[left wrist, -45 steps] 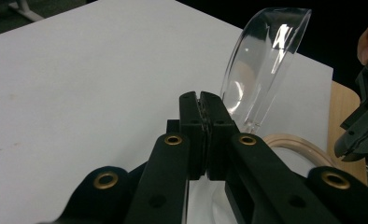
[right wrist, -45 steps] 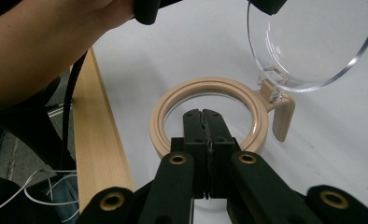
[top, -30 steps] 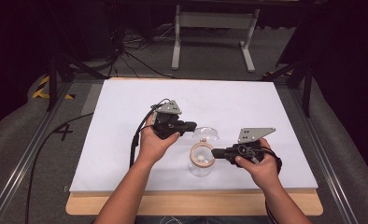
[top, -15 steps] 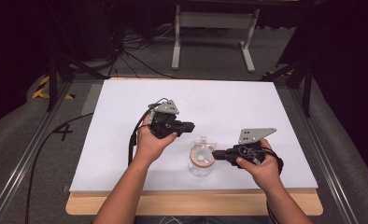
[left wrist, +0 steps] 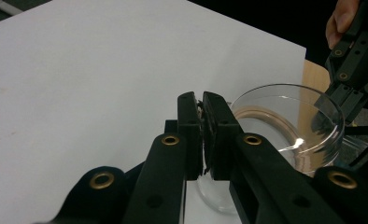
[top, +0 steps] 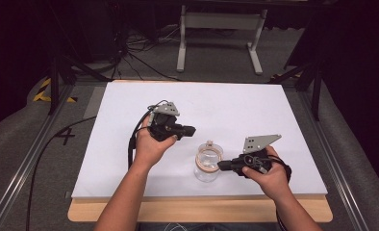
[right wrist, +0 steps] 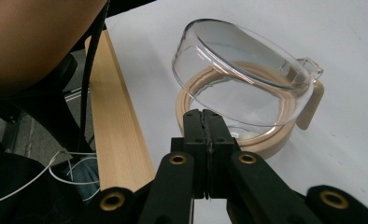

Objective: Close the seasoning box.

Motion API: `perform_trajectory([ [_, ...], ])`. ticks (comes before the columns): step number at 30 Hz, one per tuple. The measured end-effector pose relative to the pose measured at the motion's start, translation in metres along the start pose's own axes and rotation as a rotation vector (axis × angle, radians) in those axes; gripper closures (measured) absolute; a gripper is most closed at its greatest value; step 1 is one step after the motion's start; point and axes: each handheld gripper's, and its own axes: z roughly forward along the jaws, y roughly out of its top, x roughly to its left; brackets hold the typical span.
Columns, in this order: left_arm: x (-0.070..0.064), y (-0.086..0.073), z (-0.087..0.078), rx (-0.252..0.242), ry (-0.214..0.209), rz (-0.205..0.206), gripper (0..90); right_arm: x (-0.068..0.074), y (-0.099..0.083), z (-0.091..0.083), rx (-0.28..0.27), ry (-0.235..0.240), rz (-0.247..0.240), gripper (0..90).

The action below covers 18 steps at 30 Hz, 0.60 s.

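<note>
A clear glass jar with a beige ring at its mouth stands on the white board near the front. Its clear lid rests tilted over the beige ring, part open. My right gripper comes at the jar from the right. Its jaws are shut with nothing seen between them, and the tips are right at the ring's near edge. My left gripper hovers a little left of and behind the jar, shut and empty. The jar lies just beyond its tips.
The white board lies on a wooden tabletop whose front strip shows below it. The left forearm and a black cable cross near that edge. A white metal stand and cables sit on the floor behind.
The left gripper has drawn back to the left, away from the jar. The clear lid has come down from more upright to resting tilted over the ring. The right gripper has held still.
</note>
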Motion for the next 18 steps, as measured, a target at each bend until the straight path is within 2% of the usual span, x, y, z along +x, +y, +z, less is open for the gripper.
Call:
perform_trajectory([
  [11,-0.0001,-0.0007,0.0023,0.017,-0.002,0.0,86.1,0.0005,-0.0033,0.0041,0.083,0.012,-0.007,90.0],
  [15,0.0004,-0.0009,0.0014,0.016,0.0,0.006,86.3,0.0013,-0.0032,0.0037,0.125,0.004,-0.024,90.0],
  [18,-0.0001,-0.0009,0.0018,0.008,-0.004,0.004,86.6,0.0006,-0.0029,0.0006,0.126,0.001,-0.026,90.0],
])
